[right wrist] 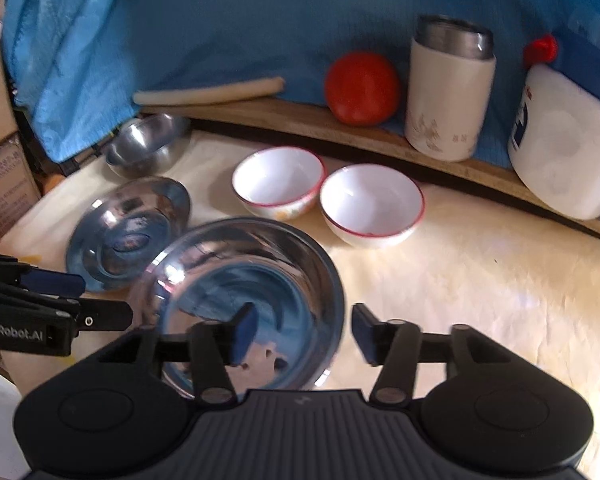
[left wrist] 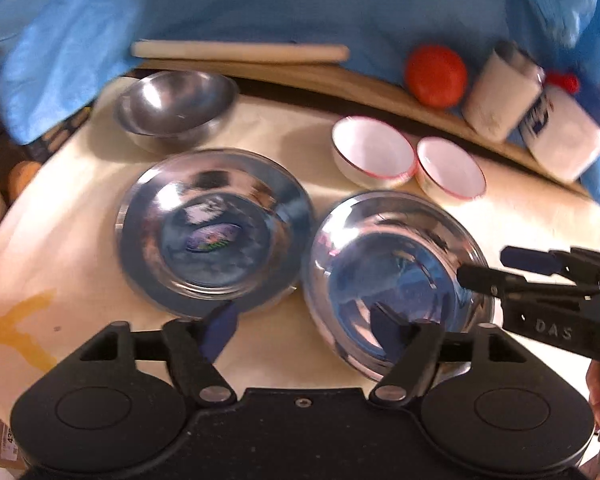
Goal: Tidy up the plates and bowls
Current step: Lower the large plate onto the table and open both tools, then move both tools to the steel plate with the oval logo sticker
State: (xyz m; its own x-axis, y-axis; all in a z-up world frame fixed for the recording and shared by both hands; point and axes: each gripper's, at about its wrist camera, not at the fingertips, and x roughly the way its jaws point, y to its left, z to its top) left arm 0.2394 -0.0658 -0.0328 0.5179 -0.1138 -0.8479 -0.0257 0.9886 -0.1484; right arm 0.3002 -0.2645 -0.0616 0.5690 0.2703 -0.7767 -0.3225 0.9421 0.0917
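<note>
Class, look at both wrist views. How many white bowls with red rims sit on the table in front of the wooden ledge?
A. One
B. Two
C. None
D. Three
B. Two white bowls with red rims stand side by side: the first white bowl and the second white bowl, both in front of the wooden ledge.
</note>
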